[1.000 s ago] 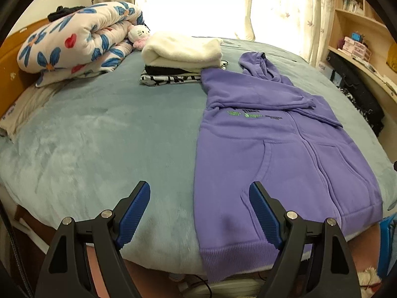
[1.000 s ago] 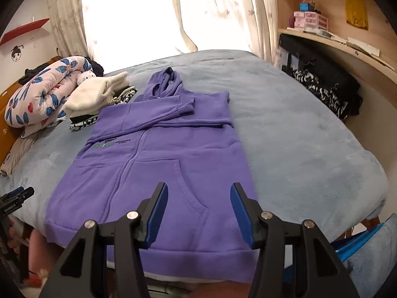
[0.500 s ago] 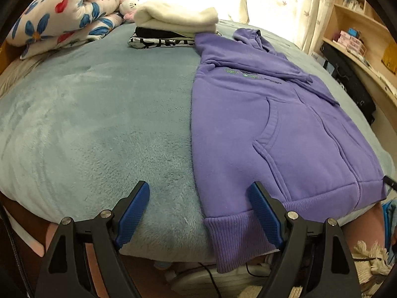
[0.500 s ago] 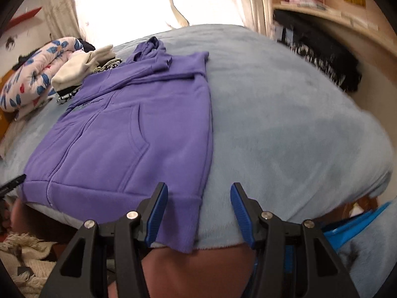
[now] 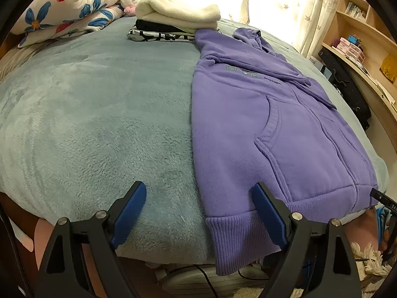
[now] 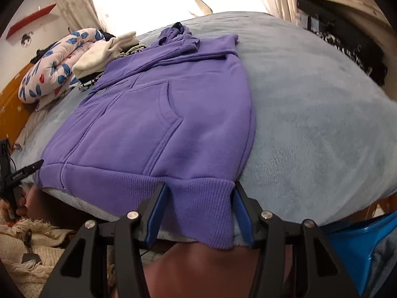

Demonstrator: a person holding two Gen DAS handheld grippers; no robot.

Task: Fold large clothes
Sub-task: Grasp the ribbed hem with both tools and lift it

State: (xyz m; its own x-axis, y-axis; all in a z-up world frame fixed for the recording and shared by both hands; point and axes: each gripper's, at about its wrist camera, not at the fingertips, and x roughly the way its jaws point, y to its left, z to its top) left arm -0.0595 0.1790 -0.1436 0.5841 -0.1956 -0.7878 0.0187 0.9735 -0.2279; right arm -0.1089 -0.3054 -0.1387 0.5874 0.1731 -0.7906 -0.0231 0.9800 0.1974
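On the bed (image 5: 99, 114), purple hoodie (image 5: 260, 129) flat, left claw (image 5: 201, 203) wide, just opening, right claw (image 6: 198, 198) half-open astride hem.

Matt purple fleece hoodie (image 5: 273, 134) with ribbed hem; plush, fuzzy grey-blue blanket (image 5: 99, 114); wooden shelves (image 5: 359, 24)

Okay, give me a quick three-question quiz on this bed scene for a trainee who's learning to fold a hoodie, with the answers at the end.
1. True or false: the purple hoodie's ribbed hem hangs over the edge of the blue blanket.
2. What lies between the jaws of the right gripper? A: the hood. B: a corner of the ribbed hem. C: nothing.
3. What colour is the top item of the folded stack beside the hoodie's shoulder?

Key: 1 true. 2 B. 3 cream.
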